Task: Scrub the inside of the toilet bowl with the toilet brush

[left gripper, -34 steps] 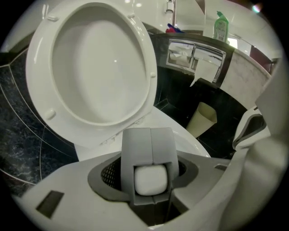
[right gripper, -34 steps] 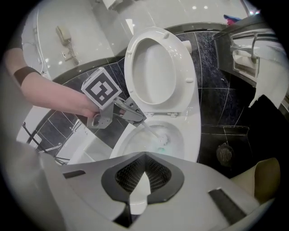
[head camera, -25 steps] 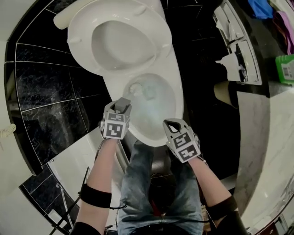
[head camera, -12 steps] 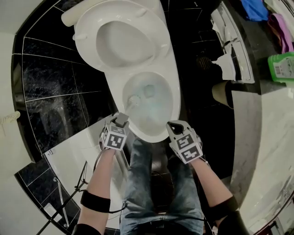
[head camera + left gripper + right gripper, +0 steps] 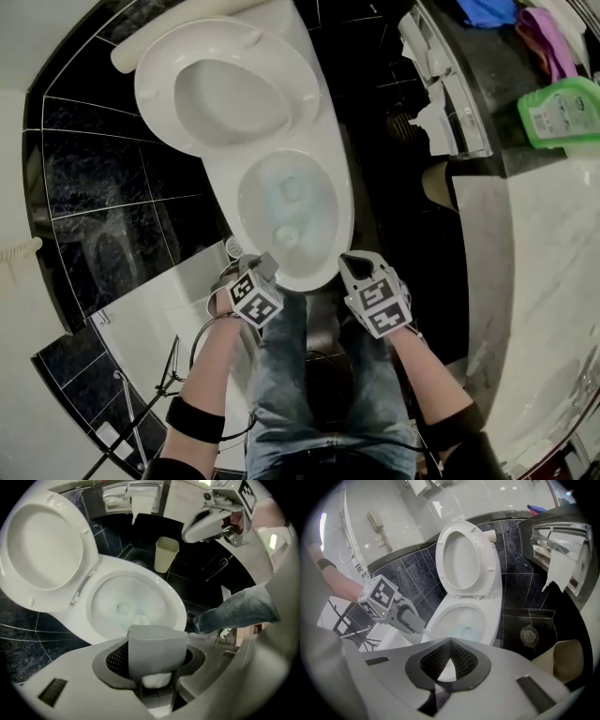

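Observation:
The white toilet bowl (image 5: 323, 248) stands with its lid (image 5: 225, 89) raised; bluish water lies at the bottom. My left gripper (image 5: 265, 265) hovers at the bowl's near left rim, shut on the toilet brush's thick grey handle (image 5: 157, 648). The white brush head (image 5: 286, 236) sits low inside the bowl, near the front wall, and also shows as brush head (image 5: 140, 619) past the jaws. My right gripper (image 5: 356, 267) hangs at the near right rim, shut, with nothing in it. From the right gripper view the left gripper (image 5: 401, 613) points its handle into the bowl (image 5: 461, 620).
A toilet-paper holder (image 5: 450, 94) with a torn sheet hangs on the right wall, above a beige bin (image 5: 436, 183) and a floor drain (image 5: 401, 127). A green bottle (image 5: 558, 108) and cloths (image 5: 548, 33) lie on the counter. The person's jeans (image 5: 309, 375) are right before the bowl.
The left gripper has drawn back and down toward the near rim. The brush head has slid from the bowl's left side to its front part. The right gripper has hardly moved.

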Available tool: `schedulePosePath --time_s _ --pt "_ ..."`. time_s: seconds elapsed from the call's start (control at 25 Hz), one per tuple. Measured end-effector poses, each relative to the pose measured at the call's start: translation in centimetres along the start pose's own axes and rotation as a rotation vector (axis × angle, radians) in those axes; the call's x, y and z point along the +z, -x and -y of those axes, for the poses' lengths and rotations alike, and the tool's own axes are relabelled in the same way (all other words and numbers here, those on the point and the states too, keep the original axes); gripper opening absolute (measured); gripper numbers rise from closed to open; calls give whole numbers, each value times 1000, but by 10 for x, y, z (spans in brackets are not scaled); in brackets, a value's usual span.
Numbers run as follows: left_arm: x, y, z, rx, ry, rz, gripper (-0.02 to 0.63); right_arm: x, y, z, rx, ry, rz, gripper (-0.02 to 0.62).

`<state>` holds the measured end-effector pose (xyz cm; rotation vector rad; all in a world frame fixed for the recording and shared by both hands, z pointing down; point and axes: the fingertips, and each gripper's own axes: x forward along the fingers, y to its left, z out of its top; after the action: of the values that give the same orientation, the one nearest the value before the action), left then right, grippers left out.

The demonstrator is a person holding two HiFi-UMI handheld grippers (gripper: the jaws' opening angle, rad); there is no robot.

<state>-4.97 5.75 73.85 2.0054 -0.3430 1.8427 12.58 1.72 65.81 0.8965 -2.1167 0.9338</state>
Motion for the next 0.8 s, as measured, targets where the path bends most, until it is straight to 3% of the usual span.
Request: schedulePosePath --time_s 0.4,0.8 --pt "78 -14 32 -29 -77 67 195 -27 30 24 -48 -78 23 5" --pt "151 -8 -16 84 -97 193 190 -38 37 39 -98 -150 52 5"
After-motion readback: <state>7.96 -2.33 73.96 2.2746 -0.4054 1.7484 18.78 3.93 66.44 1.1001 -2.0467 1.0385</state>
